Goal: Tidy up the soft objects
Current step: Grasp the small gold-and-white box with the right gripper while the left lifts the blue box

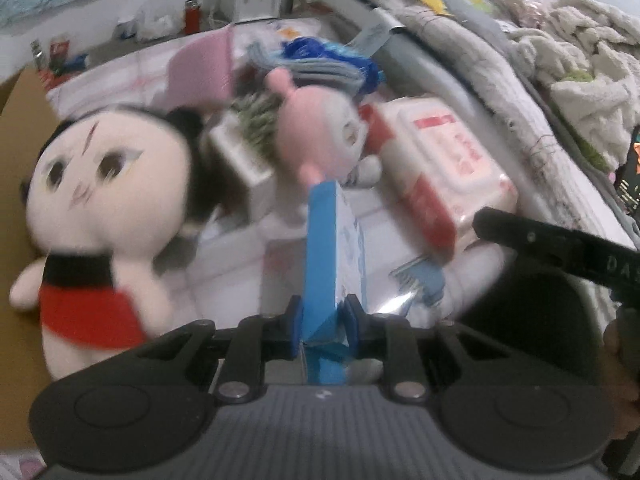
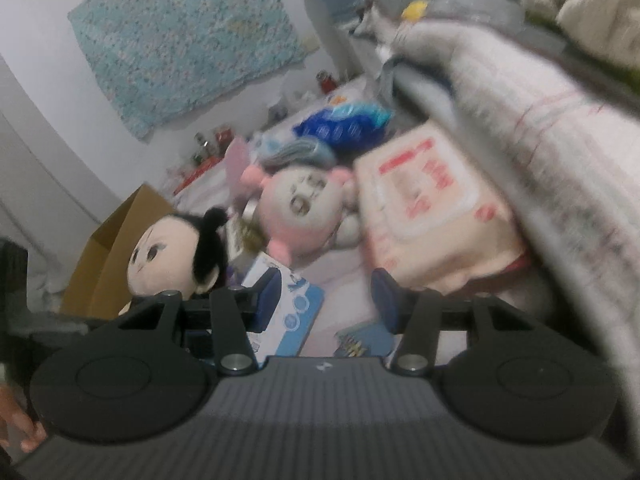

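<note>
My left gripper is shut on a blue and white flat pack, held edge-up above the bed. The same pack shows in the right wrist view. A black-haired doll in red lies at left, also in the right wrist view. A pink round plush lies behind the pack, seen too in the right wrist view. A red and white wipes pack lies at right; it also shows in the right wrist view. My right gripper is open and empty.
A cardboard box stands at left. A blue plastic bag and a pink cloth lie farther back. Piled quilts and towels rise along the right. A small blue item lies on the sheet.
</note>
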Motion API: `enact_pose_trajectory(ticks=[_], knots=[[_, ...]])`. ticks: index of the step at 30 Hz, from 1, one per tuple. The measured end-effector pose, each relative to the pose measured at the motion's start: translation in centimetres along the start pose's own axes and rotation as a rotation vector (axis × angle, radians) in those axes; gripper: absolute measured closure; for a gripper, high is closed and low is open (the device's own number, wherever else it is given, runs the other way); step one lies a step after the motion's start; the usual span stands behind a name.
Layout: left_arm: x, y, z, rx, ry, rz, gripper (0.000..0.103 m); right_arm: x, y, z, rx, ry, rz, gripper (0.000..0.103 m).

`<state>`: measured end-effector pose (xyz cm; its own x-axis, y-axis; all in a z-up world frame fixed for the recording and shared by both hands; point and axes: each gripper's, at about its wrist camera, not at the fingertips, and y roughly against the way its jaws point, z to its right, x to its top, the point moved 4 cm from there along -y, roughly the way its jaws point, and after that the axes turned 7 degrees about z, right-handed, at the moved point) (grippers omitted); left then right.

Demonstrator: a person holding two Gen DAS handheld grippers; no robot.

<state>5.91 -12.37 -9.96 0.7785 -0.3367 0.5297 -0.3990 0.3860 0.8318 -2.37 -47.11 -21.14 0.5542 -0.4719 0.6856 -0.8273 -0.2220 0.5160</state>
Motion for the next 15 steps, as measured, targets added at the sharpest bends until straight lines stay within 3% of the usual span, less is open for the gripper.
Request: enact_pose_trajectory(ticks=[3, 7, 9, 11, 15], knots=[[-1.3, 0.4, -1.2, 0.031, 0.031, 0.019, 0.086, -1.3, -1.3, -0.7, 0.023, -0.016, -0.061, 0.054], [-2.2, 0.6, -1.2, 0.118, -0.045, 0.050, 0.060, -2.5, -2.4, -1.6, 0.050, -0.024, -0.118, 0.054], [-2.5, 1.0, -1.3, 0.109, -0.071, 0.071, 0.031, -2.7, -2.6, -2.0, 0.055, -0.024, -0.126, 0.054], [-2.5, 1.3, -1.1, 0.078, -0.072, 0.082, 0.017, -2.7, -2.7, -2.2, 0.057, -0.021, -0.131, 0.053], [-1.8, 0.4, -0.3, 0.055, -0.098, 0.081, 0.010, -2.6, -2.6, -2.6, 0.044, 0.013, -0.129, 0.050]])
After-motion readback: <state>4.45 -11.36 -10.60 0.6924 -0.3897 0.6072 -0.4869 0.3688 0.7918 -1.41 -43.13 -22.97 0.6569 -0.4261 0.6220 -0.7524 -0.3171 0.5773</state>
